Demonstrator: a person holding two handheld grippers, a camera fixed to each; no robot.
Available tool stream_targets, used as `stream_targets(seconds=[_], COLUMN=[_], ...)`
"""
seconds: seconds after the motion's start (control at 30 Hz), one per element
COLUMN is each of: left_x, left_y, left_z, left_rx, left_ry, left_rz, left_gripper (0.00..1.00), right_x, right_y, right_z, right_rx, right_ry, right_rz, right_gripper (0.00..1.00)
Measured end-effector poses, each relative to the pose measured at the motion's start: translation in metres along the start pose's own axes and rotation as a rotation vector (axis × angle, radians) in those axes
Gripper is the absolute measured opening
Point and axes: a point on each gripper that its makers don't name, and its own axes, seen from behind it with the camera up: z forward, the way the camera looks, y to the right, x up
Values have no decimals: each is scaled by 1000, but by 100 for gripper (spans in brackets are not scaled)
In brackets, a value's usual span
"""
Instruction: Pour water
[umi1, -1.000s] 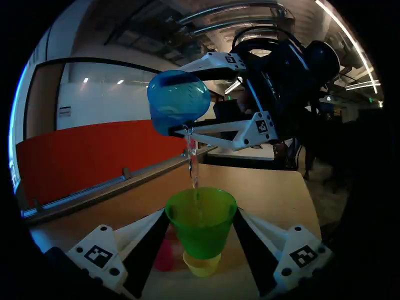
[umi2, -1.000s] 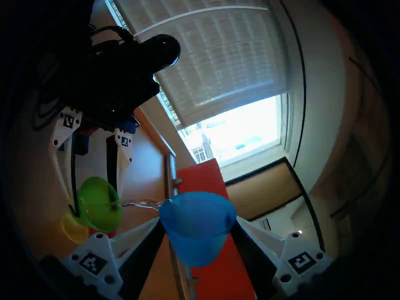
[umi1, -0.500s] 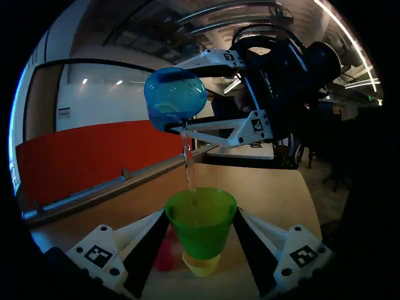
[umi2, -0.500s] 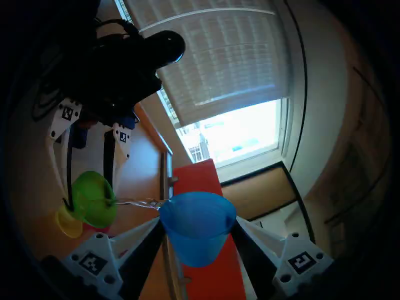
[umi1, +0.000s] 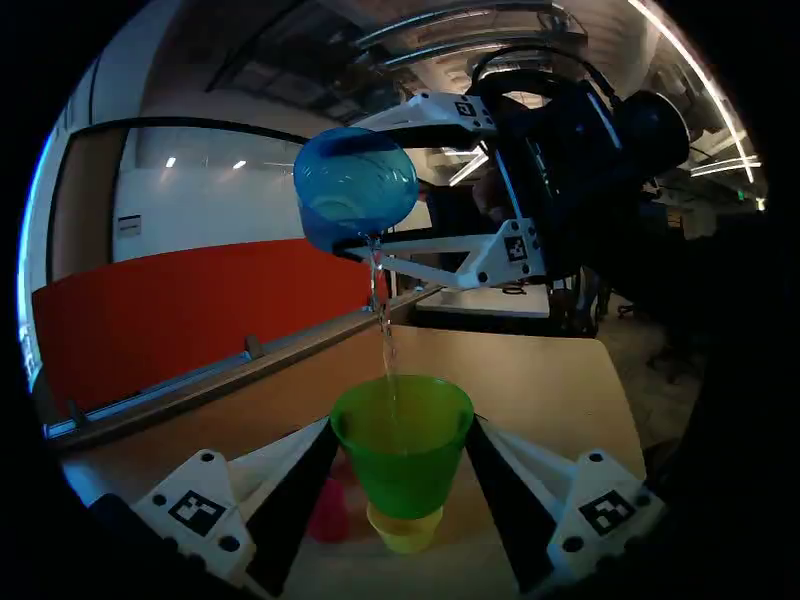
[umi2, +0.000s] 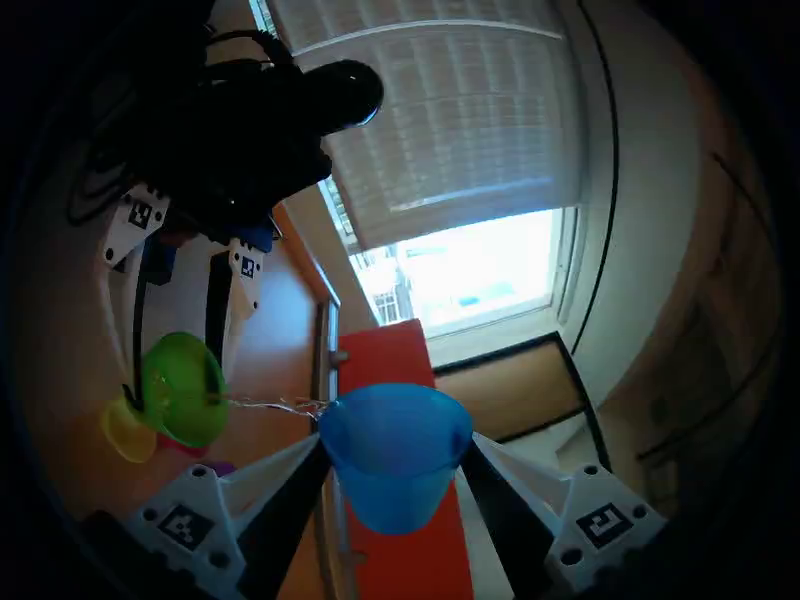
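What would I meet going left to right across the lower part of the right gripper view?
Yellow cup → green cup → water stream → blue cup.

Four cups are counted in the left gripper view: one blue cup (umi1: 355, 190) upper centre, one green cup (umi1: 402, 455) lower centre, one yellow cup (umi1: 405, 530) and one pink cup (umi1: 328, 512) at the bottom. Two grippers are counted: left hand-held gripper (umi1: 400, 430), right hand-held gripper (umi2: 395, 450). One water stream (umi1: 383, 320) and one desk (umi1: 545, 375) are counted.
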Motion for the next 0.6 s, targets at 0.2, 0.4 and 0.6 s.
stream_targets(seconds=[0.2, 0.4, 0.6], left_x=[1, 2, 3], left_y=[0, -1, -2], left_z=[0, 0, 0], left_rx=[-1, 1, 1], left_ry=[5, 7, 10], left_rz=[-3, -3, -4], left_gripper=[87, 87, 87], right_x=[1, 2, 4], right_y=[3, 5, 5], right_z=[0, -1, 0], right_rx=[-9, -20, -27], right_ry=[0, 3, 2], right_rz=[-17, -39, -61], right_gripper=[90, 89, 90])
